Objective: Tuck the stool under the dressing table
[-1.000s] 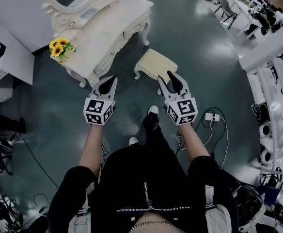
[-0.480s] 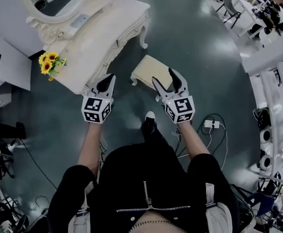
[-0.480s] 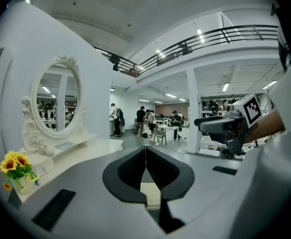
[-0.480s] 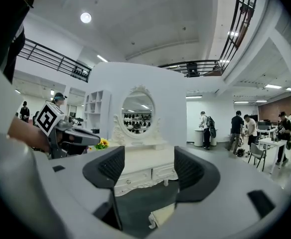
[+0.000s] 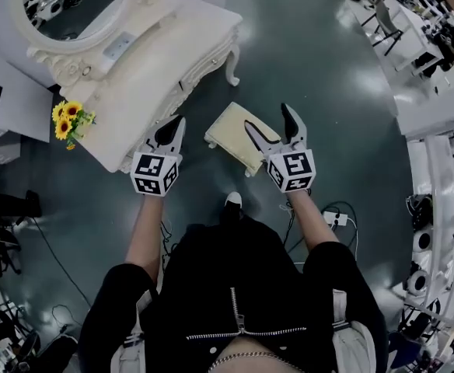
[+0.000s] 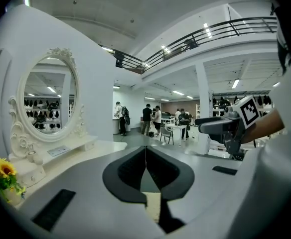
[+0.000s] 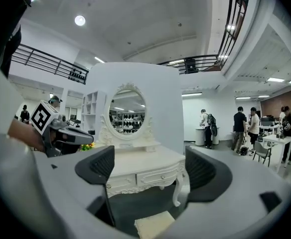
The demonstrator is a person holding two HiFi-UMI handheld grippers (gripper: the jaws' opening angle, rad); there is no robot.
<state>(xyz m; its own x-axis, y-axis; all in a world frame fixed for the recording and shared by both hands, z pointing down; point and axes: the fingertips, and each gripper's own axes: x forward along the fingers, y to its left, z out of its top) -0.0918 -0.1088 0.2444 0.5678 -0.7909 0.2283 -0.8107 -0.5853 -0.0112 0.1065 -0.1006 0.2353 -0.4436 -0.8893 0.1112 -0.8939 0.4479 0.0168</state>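
Here the right gripper [image 5: 270,123] is shown with its jaws spread wide and opening. Its own view [image 7: 148,171] confirms that nothing lies between the two dark pads, so this claw is released. In the head view its jaws hang over the near edge of the stool [image 5: 235,134]; whether they touch it cannot be told. The left gripper [image 5: 174,127] is clenched, tips pressed together with nothing gripped between them, as its own view [image 6: 145,156] shows. It is held over the floor near the front corner of the dressing table [image 5: 157,61].

The stool, cream with a padded top, stands on the dark glossy floor [image 5: 305,68] in front of the table, near it but apart, and not beneath it. In the right gripper view the stool [image 7: 153,225] appears low between the jaws, with the table's drawers and carved legs [image 7: 140,171] beyond.

The table carries an oval mirror [image 5: 71,2], and sunflowers [image 5: 70,119] sit at its left end. Cables [image 5: 332,216] lie on the floor at right. People [image 7: 245,123] stand at desks in the distant hall.
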